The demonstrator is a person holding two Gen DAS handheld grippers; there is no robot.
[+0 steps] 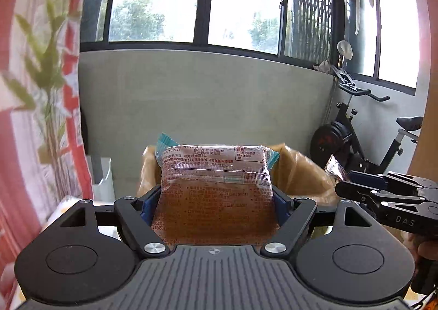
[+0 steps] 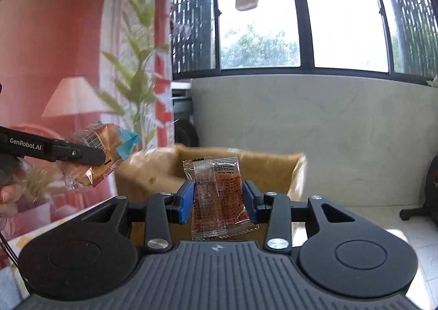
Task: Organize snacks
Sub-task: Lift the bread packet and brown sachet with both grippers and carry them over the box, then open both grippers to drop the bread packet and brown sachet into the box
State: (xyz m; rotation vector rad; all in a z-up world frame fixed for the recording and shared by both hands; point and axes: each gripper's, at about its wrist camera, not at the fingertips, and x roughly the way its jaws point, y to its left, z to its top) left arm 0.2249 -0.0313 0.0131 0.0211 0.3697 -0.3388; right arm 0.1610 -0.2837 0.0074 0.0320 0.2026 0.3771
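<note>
Clear crinkled plastic wraps both snacks. The larger packet (image 1: 216,192), a brown cake-like bar with teal at its sealed ends, sits clamped between the wide-set jaws of the left gripper (image 1: 216,200), held up in the air in front of the camera. The smaller sachet (image 2: 219,195), reddish-brown with a serrated edge, is pinched between the blue pads (image 2: 186,200) of the right gripper (image 2: 219,200), whose jaws stand much closer together; it hangs tilted, its lower edge drooping toward the gripper body.

Just beyond both packets lies an open cardboard box (image 2: 153,170), its flaps spread and its mouth facing up. Both grippers point toward it, slightly downward, side by side. Behind the box are a grey half-wall, dark-framed windows with laundry hung above, and an exercise bike (image 1: 353,135) to the right. A leafy plant (image 2: 139,77) and a red-patterned curtain stand to the left.

The step in hand looks like carrying: both snacks are lifted, neither yet in the box. The next move probably calls for bringing each packet over the box opening, clear of the flaps, and parting the jaws, perhaps one hand at a time so the grippers do not collide.
</note>
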